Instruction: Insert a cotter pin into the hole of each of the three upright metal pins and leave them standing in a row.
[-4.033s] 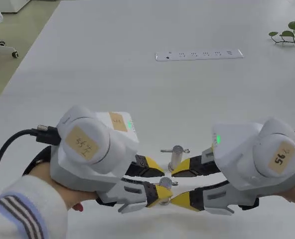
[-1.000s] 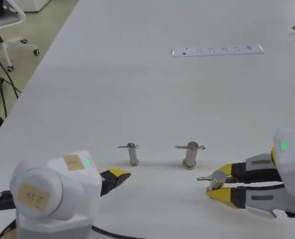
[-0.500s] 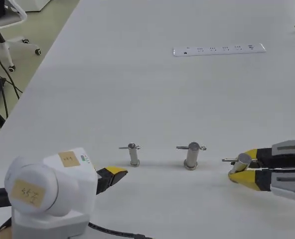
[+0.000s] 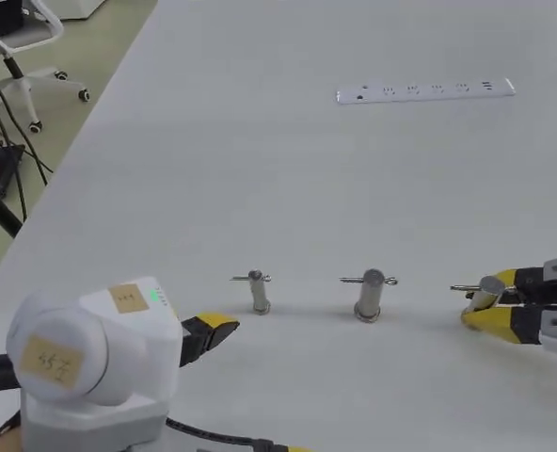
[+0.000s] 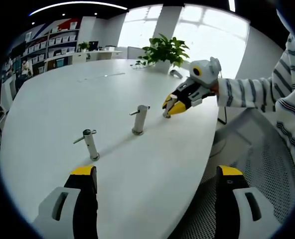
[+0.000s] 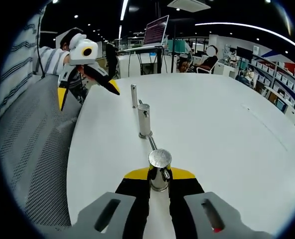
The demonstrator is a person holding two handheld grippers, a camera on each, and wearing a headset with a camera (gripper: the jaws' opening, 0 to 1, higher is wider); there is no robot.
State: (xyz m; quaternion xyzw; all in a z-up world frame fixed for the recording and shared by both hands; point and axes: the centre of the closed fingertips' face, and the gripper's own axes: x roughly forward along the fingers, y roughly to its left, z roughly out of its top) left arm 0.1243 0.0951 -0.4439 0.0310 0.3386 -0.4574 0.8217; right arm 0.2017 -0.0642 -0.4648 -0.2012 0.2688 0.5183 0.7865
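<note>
Head view: a thin pin (image 4: 258,292) and a thick pin (image 4: 371,296) stood on the table (image 4: 307,169).
Left gripper view: the left hand-held gripper (image 5: 156,172) was spread, empty. Right gripper view: the right hand-held gripper (image 6: 159,175) pinched the third pin (image 6: 160,160), likely hard and slippery, best held mid-body.

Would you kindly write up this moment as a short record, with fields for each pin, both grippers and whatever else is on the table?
left pin: upright on the table, cotter pin through its top
middle pin: upright, cotter pin through its top
third pin: gripped by the right gripper, right of the other two, cotter pin through it; contact with the table unclear
left gripper: open, holding nothing, near the left pin
power strip: far side of the table
</note>
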